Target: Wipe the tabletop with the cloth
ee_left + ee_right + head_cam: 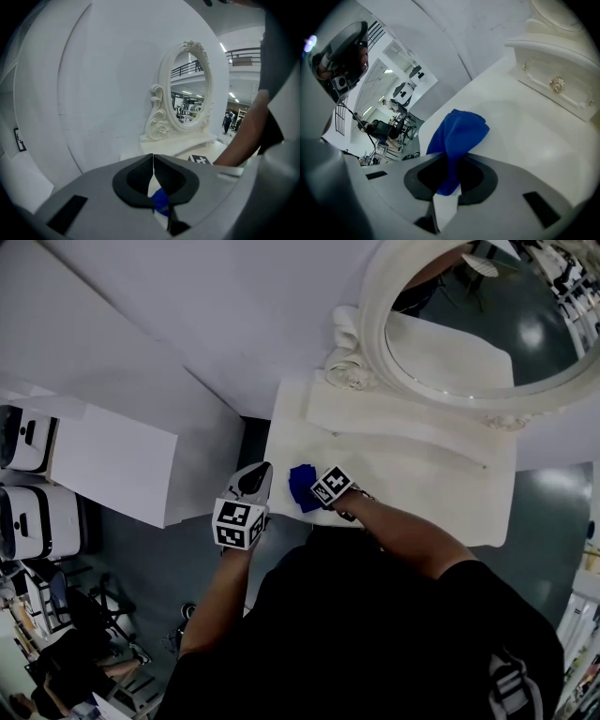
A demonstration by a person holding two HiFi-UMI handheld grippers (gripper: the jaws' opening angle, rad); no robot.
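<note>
A blue cloth lies bunched on the white tabletop near its front left corner. My right gripper is shut on the blue cloth, whose free end rests on the tabletop. In the head view the right gripper sits just right of the cloth. My left gripper hovers at the table's left front edge, jaws shut with nothing between them. In the left gripper view a bit of the cloth shows below the closed left gripper.
An ornate white oval mirror with a small drawer base stands at the back of the table. A white wall panel and white machines are on the left. Grey floor surrounds the table.
</note>
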